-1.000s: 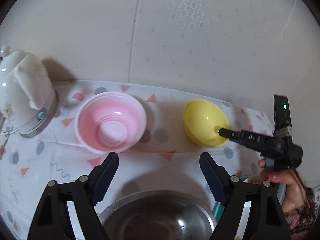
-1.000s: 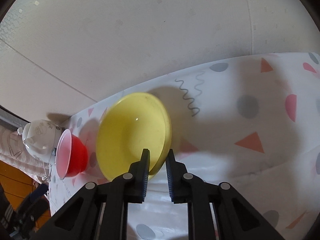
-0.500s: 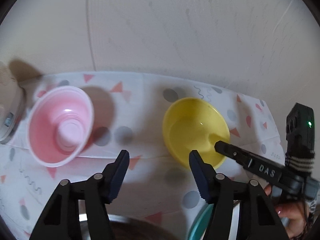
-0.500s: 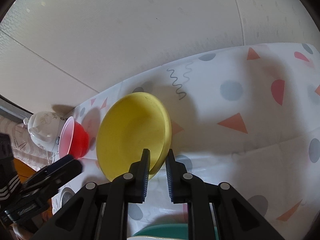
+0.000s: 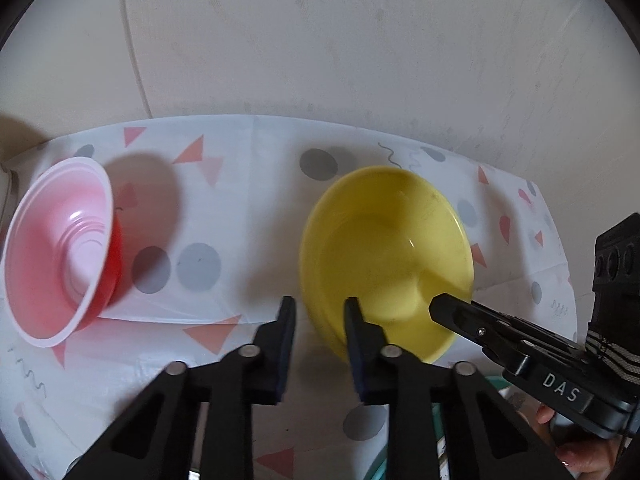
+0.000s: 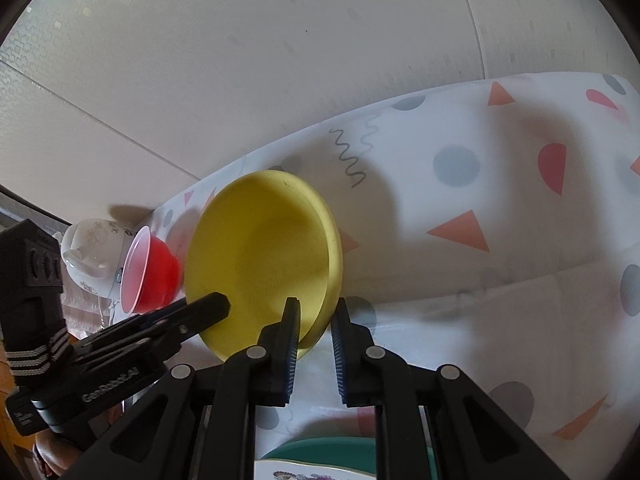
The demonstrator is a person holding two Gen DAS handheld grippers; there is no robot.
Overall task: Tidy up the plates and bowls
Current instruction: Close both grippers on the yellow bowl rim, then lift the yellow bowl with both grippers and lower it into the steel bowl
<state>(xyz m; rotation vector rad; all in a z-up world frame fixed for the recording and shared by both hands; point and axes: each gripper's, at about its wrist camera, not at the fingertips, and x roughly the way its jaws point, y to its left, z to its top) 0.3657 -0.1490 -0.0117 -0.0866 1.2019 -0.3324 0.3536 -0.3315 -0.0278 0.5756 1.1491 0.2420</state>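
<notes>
Midway: right gripper (image 6: 315, 330) clamped on yellow bowl (image 6: 260, 256), left gripper (image 5: 319, 326) closing on its rim; red bowl (image 5: 60, 252) at nine o'clock, unstacked.

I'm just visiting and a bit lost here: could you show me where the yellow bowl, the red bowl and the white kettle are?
yellow bowl (image 5: 384, 248): left wrist view, on its inner wall.
red bowl (image 5: 52, 256): left wrist view, on its pink inside.
white kettle (image 6: 90, 248): right wrist view, on its rounded side.
</notes>
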